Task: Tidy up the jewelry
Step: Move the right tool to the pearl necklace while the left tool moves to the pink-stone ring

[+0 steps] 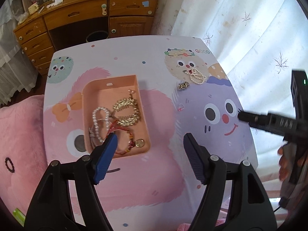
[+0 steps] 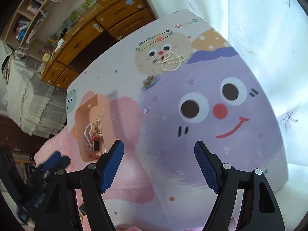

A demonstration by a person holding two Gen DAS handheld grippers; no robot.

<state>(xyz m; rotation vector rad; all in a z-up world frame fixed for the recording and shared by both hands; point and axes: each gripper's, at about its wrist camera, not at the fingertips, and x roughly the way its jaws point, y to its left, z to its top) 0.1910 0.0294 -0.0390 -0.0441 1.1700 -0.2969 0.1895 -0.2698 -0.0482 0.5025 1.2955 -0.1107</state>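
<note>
A peach tray (image 1: 109, 85) on the cartoon-print table holds a gold hair clip (image 1: 126, 112), a pearl bracelet (image 1: 99, 123) and a red cord bracelet with a gold coin (image 1: 134, 141). On the table lie a pearl necklace (image 1: 196, 76), a small sparkly piece (image 1: 183, 86) and a tiny pink ring (image 1: 181, 107). My left gripper (image 1: 149, 144) is open and empty at the tray's near right corner. My right gripper (image 2: 159, 154) is open and empty above the purple face; the necklace (image 2: 172, 61), sparkly piece (image 2: 149, 81) and tray (image 2: 90, 104) lie beyond it.
A wooden desk (image 1: 86, 13) with drawers stands behind the table. White curtains (image 1: 240, 19) hang on the right. A pink cushion (image 1: 21, 144) with a dark bead bracelet (image 1: 9, 164) lies left of the table. The right gripper's body (image 1: 279, 123) reaches in from the right.
</note>
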